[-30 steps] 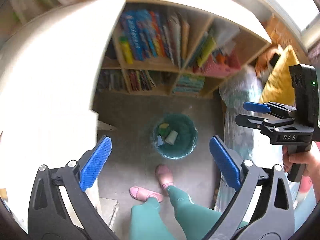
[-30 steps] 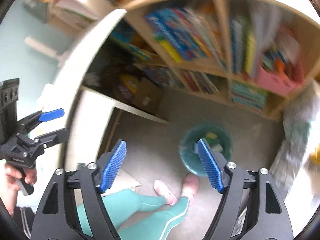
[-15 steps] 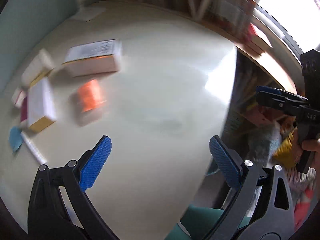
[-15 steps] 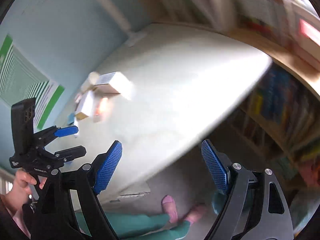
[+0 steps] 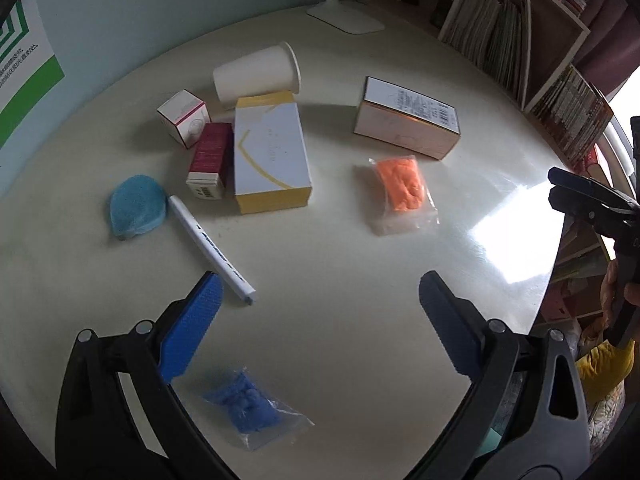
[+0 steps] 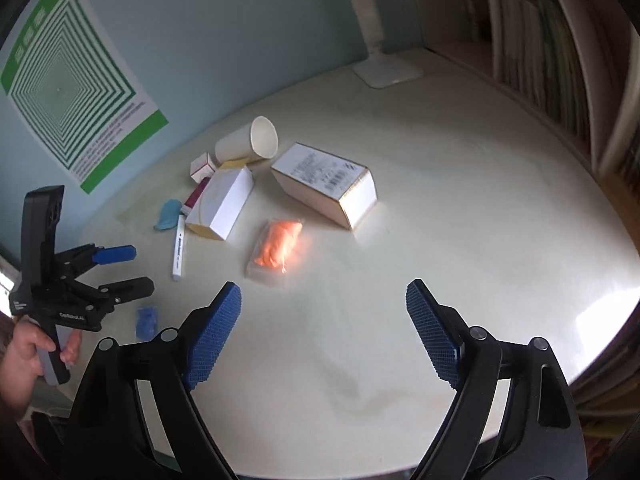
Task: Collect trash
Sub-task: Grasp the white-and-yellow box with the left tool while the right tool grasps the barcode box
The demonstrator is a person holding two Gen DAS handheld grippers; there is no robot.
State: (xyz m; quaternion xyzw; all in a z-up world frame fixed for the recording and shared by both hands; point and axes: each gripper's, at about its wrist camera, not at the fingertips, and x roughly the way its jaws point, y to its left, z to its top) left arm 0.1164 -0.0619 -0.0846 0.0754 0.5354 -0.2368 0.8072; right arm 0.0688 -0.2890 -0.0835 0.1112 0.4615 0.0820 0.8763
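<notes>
— Where's the trash?
— All on the table (image 5: 360,272): boxes (image 5: 272,156), a tipped paper cup (image 5: 256,74), an orange packet (image 5: 402,190), a blue packet (image 5: 250,406).
— Grippers?
— Left gripper (image 5: 320,320) and right gripper (image 6: 322,328) hover spread wide, empty. Everything here is left to collect.

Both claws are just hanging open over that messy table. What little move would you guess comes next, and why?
Probably the left gripper dips toward the blue bag. Its jaws are open and empty, and that bag lies nearest, just below its blue pads, apart from the other clutter.
</notes>
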